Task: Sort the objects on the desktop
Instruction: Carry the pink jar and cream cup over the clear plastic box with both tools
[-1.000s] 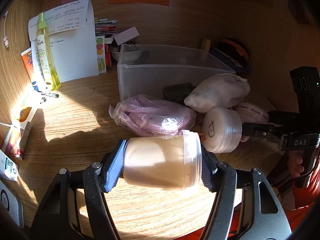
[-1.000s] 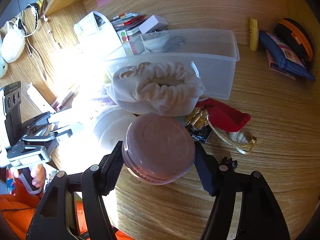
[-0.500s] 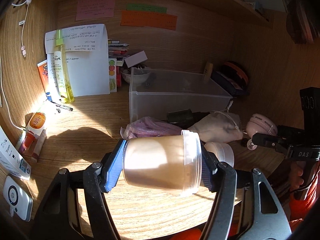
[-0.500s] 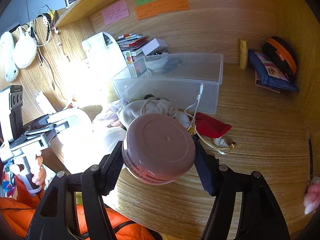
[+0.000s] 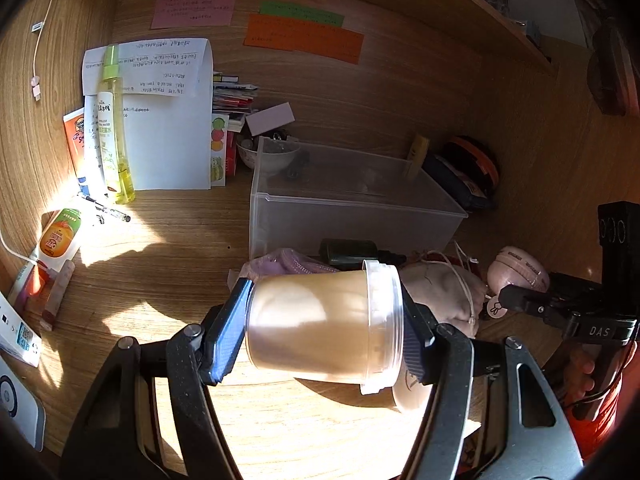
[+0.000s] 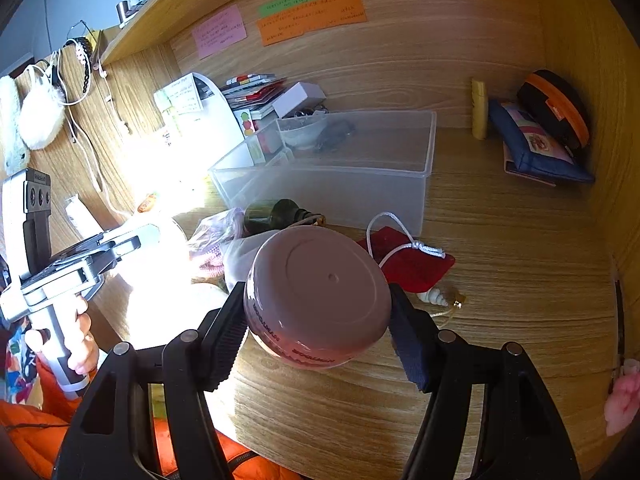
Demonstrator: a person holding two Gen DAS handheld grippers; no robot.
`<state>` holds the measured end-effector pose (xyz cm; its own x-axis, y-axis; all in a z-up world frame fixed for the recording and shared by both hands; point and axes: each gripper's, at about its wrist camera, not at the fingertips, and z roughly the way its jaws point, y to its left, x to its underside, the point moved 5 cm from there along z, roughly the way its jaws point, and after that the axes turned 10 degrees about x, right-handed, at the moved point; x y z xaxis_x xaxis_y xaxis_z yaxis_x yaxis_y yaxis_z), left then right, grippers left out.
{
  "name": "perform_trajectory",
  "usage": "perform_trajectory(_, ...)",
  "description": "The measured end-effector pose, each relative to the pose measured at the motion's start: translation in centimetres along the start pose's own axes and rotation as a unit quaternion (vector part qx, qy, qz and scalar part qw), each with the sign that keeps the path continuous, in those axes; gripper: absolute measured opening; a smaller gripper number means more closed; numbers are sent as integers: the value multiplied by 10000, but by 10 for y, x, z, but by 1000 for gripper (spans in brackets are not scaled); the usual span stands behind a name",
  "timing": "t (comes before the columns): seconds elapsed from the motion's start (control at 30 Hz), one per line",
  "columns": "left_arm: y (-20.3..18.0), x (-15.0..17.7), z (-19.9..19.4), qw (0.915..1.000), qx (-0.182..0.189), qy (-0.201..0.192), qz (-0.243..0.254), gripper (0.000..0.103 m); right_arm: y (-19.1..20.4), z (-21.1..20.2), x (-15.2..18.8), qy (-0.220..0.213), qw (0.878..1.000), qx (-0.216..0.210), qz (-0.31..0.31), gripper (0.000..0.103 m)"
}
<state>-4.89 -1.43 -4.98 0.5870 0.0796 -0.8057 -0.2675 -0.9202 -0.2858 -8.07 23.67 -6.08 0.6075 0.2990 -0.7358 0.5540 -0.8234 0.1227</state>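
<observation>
While both hover before the clear bin [image 5: 352, 216], left gripper [image 5: 324, 324] clamped on a beige jar [image 5: 316, 324] lying sideways, right gripper [image 6: 318, 312] clamped on a pink tub [image 6: 316, 296].

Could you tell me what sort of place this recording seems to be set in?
Probably a personal study desk at home or in a dorm: a wooden desk alcove with sticky notes on its back panel, a shelf above, and toiletries like a spray bottle.
</observation>
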Motion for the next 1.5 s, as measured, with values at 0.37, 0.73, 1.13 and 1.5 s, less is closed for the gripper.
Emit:
perform_trajectory(0.37,9,-33,15,10000,-59,-78,-12,65,0,10,-32,-71,10000,59,-11,63)
perform_trajectory(0.73,11,-76,25,9995,-125,-145,263,65,-5,20,-73,-243,9996,126,-85,63)
perform_trajectory(1.13,21,-115,52,9992,-123,-64,369,66,-11,45,-111,-256,9989,327,-206,63)
perform_trajectory(1.5,24,-141,83,9995,22,61,303,66,-13,74,-146,-187,9989,345,-254,63)
